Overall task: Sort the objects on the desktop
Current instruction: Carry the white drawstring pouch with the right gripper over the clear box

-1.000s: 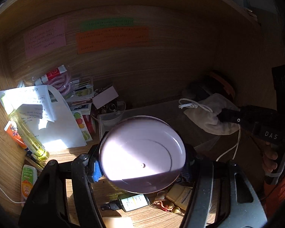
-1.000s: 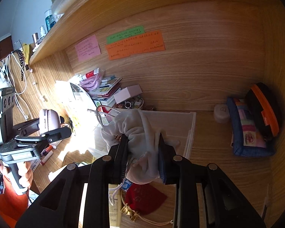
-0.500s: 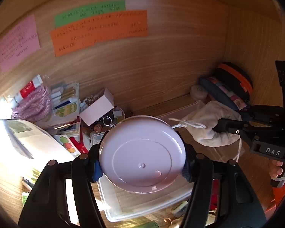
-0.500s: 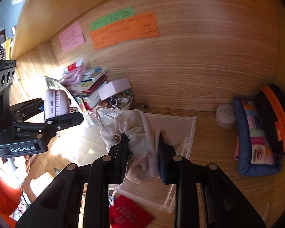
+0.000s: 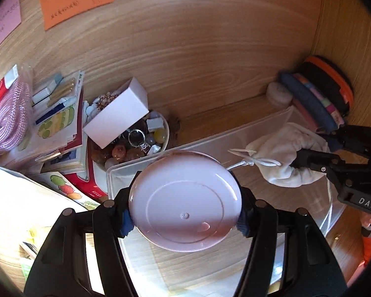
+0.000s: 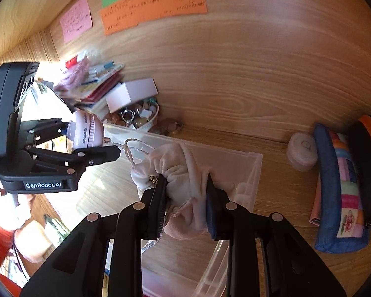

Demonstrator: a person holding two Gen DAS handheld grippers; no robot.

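My left gripper (image 5: 185, 217) is shut on a round pale pink jar (image 5: 185, 200), held over the left end of a clear plastic bin (image 5: 259, 131). The jar also shows from the side in the right wrist view (image 6: 86, 132). My right gripper (image 6: 185, 195) is shut on a white drawstring pouch (image 6: 183, 173), held above the same bin (image 6: 247, 170). The pouch shows in the left wrist view (image 5: 282, 156), at the bin's right end.
A small bowl of trinkets (image 5: 136, 143) with a white box (image 5: 116, 117) stands behind the bin beside stacked booklets (image 5: 54, 116). A small pink pot (image 6: 301, 151) and two zip cases (image 6: 343, 185) stand at the right wall. Sticky notes (image 6: 150, 5) hang on the back panel.
Both grippers have moved forward and down toward the clear bin, each holding its object. The jar now hangs over the bin's left end and the pouch over its right part.
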